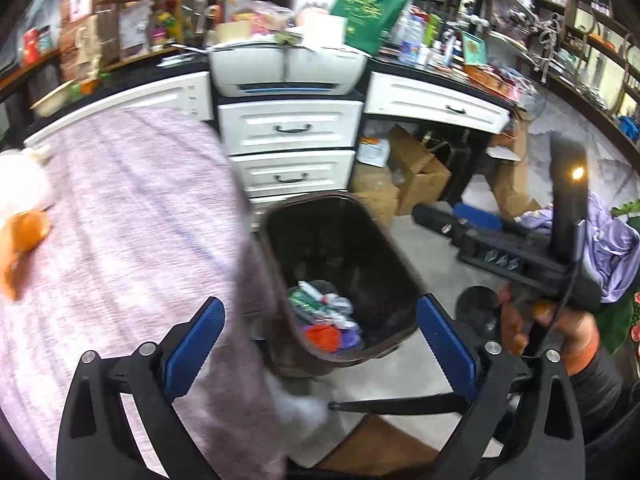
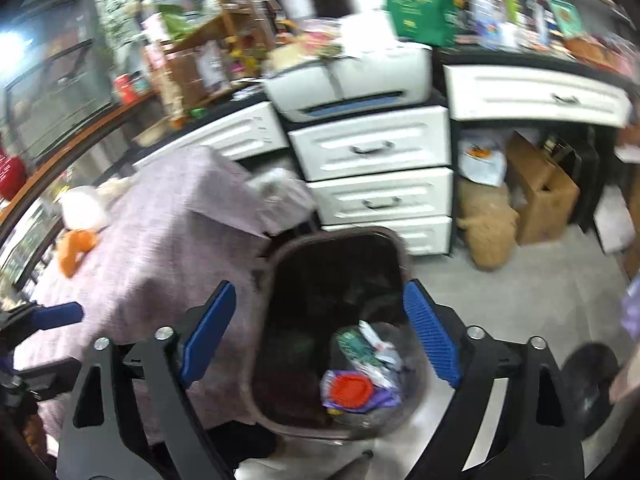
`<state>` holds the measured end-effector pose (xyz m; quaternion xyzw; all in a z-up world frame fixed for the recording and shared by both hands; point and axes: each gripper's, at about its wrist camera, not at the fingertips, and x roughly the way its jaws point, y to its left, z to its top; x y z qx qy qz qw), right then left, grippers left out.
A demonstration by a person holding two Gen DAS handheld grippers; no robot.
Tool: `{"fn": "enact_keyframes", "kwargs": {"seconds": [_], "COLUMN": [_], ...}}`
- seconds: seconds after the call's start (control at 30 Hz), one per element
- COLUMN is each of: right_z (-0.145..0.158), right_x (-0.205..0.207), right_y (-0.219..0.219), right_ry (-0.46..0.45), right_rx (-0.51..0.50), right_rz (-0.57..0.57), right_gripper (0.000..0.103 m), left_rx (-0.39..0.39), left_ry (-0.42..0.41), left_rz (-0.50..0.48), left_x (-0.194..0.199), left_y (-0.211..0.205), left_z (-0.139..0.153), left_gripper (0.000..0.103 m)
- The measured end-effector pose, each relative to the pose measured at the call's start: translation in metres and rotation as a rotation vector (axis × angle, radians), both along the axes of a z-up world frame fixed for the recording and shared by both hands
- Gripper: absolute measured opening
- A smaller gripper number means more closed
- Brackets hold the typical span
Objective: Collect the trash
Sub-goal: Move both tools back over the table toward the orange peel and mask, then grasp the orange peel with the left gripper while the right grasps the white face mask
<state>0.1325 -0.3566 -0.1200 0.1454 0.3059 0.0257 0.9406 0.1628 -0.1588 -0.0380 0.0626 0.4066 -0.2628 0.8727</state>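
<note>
Left wrist view has my left gripper point(image 1: 320, 344) spread wide and empty over the brown bin point(image 1: 340, 276), dropped trash point(image 1: 326, 318) inside, so I judge next I fetch the orange scrap point(image 1: 24, 246) at nine o'clock.

both grippers point(image 1: 320, 344) point(image 2: 320, 338) tilt downward (jaws wide, empty).

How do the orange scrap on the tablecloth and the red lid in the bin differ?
The orange scrap is crumpled and irregular; the red lid is flat and round. The scrap lies uncollected on the purple tablecloth; the lid already sits inside the brown bin among wrappers. Neither is held by a gripper.
</note>
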Motion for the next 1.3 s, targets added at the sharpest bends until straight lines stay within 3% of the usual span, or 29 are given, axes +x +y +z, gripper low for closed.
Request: {"fn": "enact_keyframes", "kwargs": {"seconds": [0.2, 0.4, 0.6, 0.8, 0.93, 1.03, 1.1, 1.13, 1.2, 1.3], "right_z": [0.029, 0.056, 0.062, 0.064, 0.065, 0.069, 0.072, 0.074, 0.077, 0.08], "right_x": [0.025, 0.041, 0.069, 0.087, 0.096, 0.105, 0.113, 0.117, 0.125, 0.139], "right_y": [0.061, 0.122, 0.16, 0.196, 0.214, 0.227, 0.237, 0.241, 0.251, 0.274], "right_ry": [-0.023, -0.064, 0.008, 0.019, 0.024, 0.021, 0.013, 0.009, 0.002, -0.021], "right_rx": [-0.046, -0.143, -0.031, -0.048, -0.067, -0.084, -0.096, -0.1, -0.108, -0.135], "right_rz": [0.188, 0.35, 0.486, 0.54, 0.564, 0.578, 0.587, 0.591, 0.604, 0.654], "right_gripper": [0.091, 0.091, 0.091, 0.091, 0.091, 0.091, 0.091, 0.091, 0.091, 0.091], "left_rx": [0.043, 0.025, -0.002, 0.017, -0.02, -0.025, -0.068, -0.075, -0.068, -0.086], "left_ry": [-0.028, -0.03, -0.026, -0.017, 0.027, 0.065, 0.104, 0.115, 0.109, 0.107], "left_rz": [0.12, 0.307, 0.474, 0.507, 0.512, 0.52, 0.514, 0.52, 0.54, 0.53], "left_x": [0.006, 0.023, 0.047, 0.079, 0.103, 0.119, 0.126, 0.126, 0.123, 0.113], "left_y": [0.063, 0.139, 0.199, 0.225, 0.236, 0.245, 0.249, 0.25, 0.252, 0.255], "left_z": [0.004, 0.012, 0.017, 0.017, 0.012, 0.002, -0.005, -0.007, -0.008, -0.008], "left_gripper": [0.097, 0.097, 0.094, 0.089, 0.087, 0.08, 0.063, 0.059, 0.04, 0.032]}}
